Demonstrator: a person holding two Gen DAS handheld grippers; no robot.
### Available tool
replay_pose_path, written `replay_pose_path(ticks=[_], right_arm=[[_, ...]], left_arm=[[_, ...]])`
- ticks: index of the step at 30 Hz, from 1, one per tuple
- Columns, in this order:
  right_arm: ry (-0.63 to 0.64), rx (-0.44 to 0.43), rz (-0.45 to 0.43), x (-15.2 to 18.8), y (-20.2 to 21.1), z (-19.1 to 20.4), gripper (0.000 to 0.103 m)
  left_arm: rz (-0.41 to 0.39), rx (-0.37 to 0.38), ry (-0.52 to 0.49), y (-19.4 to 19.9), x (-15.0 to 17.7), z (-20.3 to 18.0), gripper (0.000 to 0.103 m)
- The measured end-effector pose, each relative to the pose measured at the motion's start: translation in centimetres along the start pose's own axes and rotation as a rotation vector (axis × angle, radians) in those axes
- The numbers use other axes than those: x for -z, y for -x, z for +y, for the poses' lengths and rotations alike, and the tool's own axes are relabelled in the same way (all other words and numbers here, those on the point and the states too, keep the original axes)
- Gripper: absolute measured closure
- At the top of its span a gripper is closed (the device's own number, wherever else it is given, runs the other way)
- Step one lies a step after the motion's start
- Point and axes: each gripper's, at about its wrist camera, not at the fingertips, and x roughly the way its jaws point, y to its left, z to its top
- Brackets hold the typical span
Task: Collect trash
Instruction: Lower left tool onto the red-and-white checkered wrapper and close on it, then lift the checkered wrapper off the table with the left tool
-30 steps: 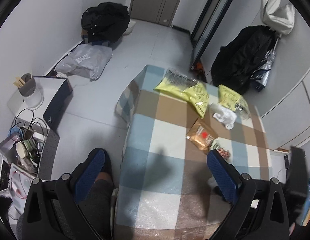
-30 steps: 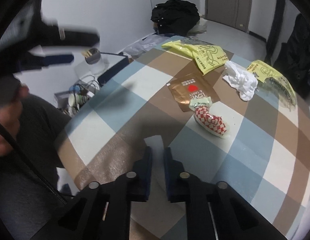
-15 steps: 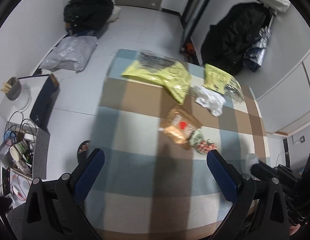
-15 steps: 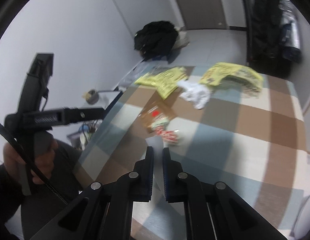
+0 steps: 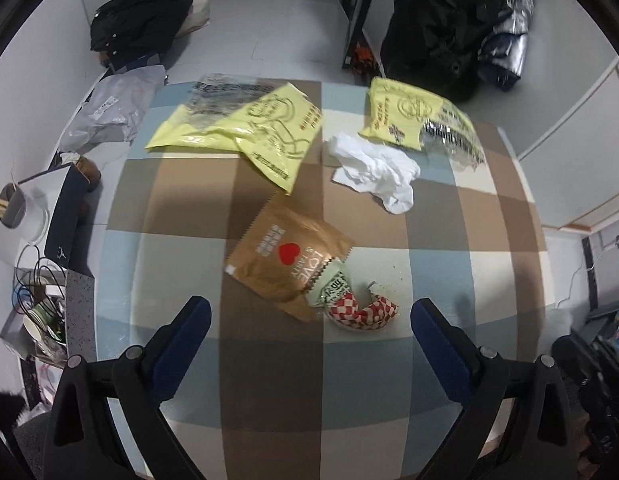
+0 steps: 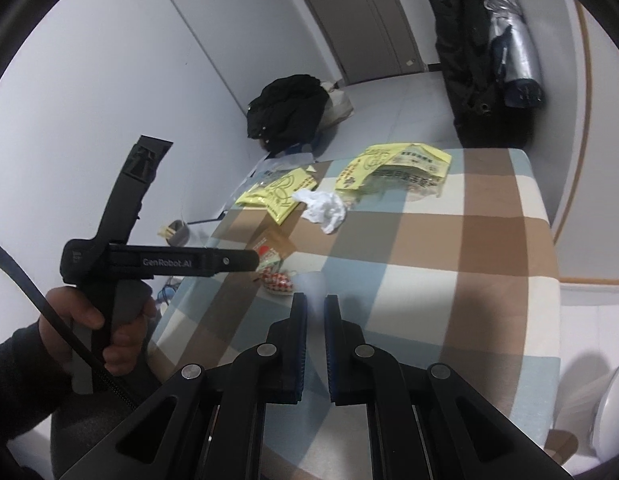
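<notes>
Checked table (image 5: 181,208) under both grippers, trash scattered over its far half. Left gripper (image 5: 309,328) high above the cloth, blue pads spread wide, nothing between them. Just beyond its fingertips: red-checked wrapper (image 5: 365,314), touching a small green-and-white packet (image 5: 331,286), which overlaps the corner of a brown pouch (image 5: 287,258) (red heart printed on it). Farther off, crumpled white tissue (image 5: 373,172), lying between two yellow bags: one at far left (image 5: 245,128), partly clear plastic at its top edge, the other at far right (image 5: 409,114), touching the tissue's far side.

Right gripper (image 6: 315,312) over the table's near edge, pads drawn almost together with only a thin slit left, empty. Same trash seen ahead of it: wrapper (image 6: 279,282) nearest, then pouch (image 6: 275,242), tissue (image 6: 323,208), yellow bags (image 6: 279,192) and (image 6: 393,168) at the back.

In the right wrist view, left hand (image 6: 97,332) wrapped round the handle of the other tool at left, dark sleeve below. Black clothes (image 5: 137,20) heaped on the floor past the table, a dark coat (image 5: 437,28) hanging at right.
</notes>
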Motion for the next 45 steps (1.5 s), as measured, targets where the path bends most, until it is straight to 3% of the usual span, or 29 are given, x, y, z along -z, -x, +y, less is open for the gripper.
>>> replay_pose_path(ticks=[11, 13, 14, 15, 21, 31, 45], right_arm=[[-0.056, -0.014, -0.024, 0.7, 0.9, -2.0, 0.095], [-0.062, -0.015, -0.028, 0.8, 1.0, -2.1, 0.095], [-0.064, -0.012, -0.03, 0.9, 1.1, -2.3, 0.095], [-0.069, -0.013, -0.03, 1.0, 1.2, -2.4, 0.095], [-0.081, -0.006, -0.034, 1.1, 1.2, -2.6, 0.095], [-0.071, -0.001, -0.028, 1.3, 0.8, -2.4, 0.095], [-0.07, 0.01, -0.02, 1.6, 0.4, -2.0, 0.095]], left_arm=[[0.034, -0.093, -0.081, -1.5, 0.0, -2.6, 0.012], [0.038, -0.118, -0.119, -1.7, 0.2, -3.2, 0.024], [0.053, -0.136, -0.137, -2.0, 0.4, -3.4, 0.035], [0.069, -0.142, -0.144, -2.2, 0.5, -3.5, 0.037], [0.052, -0.111, -0.133, -1.6, 0.7, -3.0, 0.049], [0.029, -0.047, -0.128, -1.1, 1.5, -2.6, 0.059], [0.022, -0.003, -0.097, -1.1, 1.9, -1.4, 0.065]])
